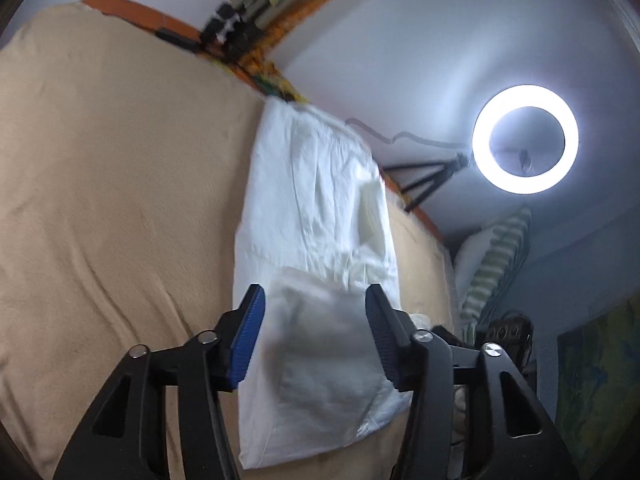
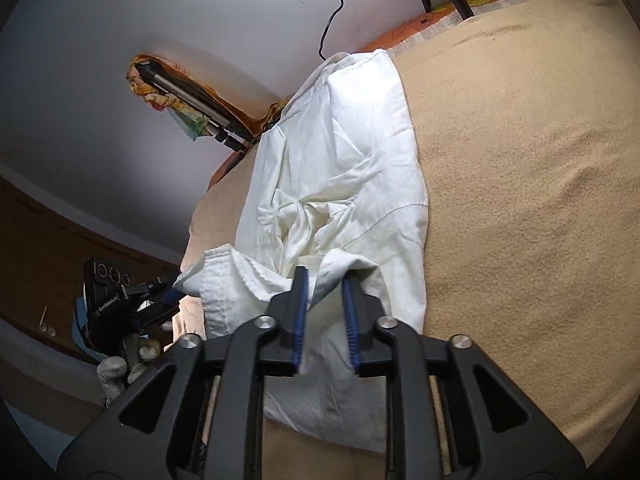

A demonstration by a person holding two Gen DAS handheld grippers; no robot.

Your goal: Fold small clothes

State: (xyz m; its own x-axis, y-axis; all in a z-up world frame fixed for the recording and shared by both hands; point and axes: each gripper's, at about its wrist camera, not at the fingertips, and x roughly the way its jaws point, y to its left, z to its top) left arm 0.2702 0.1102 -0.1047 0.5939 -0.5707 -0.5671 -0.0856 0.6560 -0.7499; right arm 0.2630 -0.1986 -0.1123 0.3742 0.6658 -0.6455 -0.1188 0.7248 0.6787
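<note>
A white garment (image 1: 316, 216) lies lengthwise on a bed covered by a tan blanket (image 1: 120, 200), partly folded, with its near end doubled over. The left gripper (image 1: 314, 336) hovers over that near end, jaws wide apart, holding nothing. The right gripper (image 2: 324, 312) has its jaws nearly together, clamped on a bunched fold of the garment (image 2: 332, 184). A lit ring light (image 1: 525, 139) stands beyond the bed

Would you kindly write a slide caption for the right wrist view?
Right hand-held gripper pinching a fold of the white garment on the tan blanket.
</note>
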